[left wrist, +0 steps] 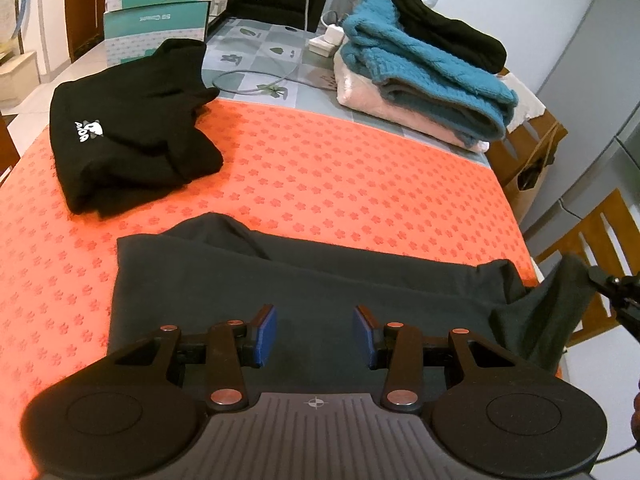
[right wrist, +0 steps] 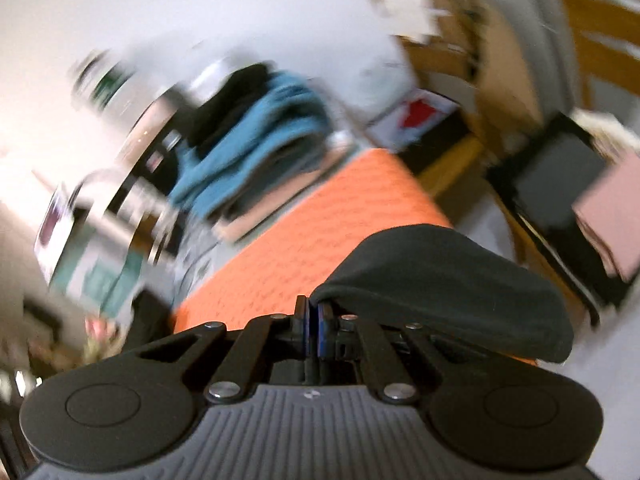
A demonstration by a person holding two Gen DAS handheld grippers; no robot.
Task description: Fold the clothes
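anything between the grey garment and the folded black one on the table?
Nothing. In the left wrist view only bare orange tablecloth lies between the grey garment and the black garment; they lie apart.

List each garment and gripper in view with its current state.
dark grey garment: spread flat, right end lifted
black garment: folded, lying on orange cloth
sweater stack: folded, piled
left gripper: open above the grey garment
right gripper: shut on the grey garment's edge
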